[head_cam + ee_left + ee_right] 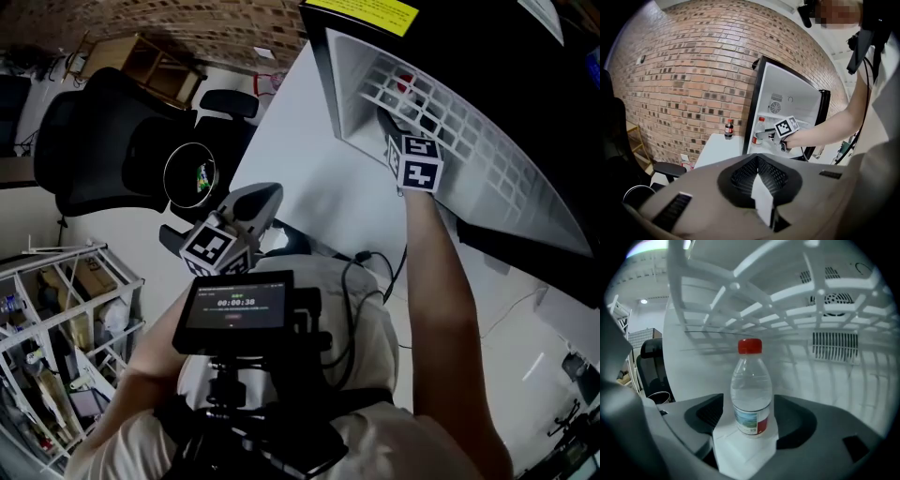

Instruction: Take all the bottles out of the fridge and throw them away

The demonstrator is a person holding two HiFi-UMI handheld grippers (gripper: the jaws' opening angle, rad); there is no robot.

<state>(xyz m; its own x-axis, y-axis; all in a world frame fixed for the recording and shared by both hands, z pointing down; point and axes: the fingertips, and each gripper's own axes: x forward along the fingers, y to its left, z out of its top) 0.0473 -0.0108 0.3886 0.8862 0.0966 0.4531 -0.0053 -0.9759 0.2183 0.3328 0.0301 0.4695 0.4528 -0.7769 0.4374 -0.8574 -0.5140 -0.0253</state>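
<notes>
R tongs (745, 451) wide open, water bottle (751, 394) btwn them ungripped, L tongs (761, 199) shut, empty

Fridge (797, 103): a red-capped water bottle (751, 394) stood upright inside.
White table (717, 149): beside the fridge, it bore an upright dark cola bottle (728, 129).

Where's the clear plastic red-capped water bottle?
Right gripper view: the clear plastic red-capped bottle stands inside the fridge, under the white wire shelf, between the right gripper's open fingers.
</notes>
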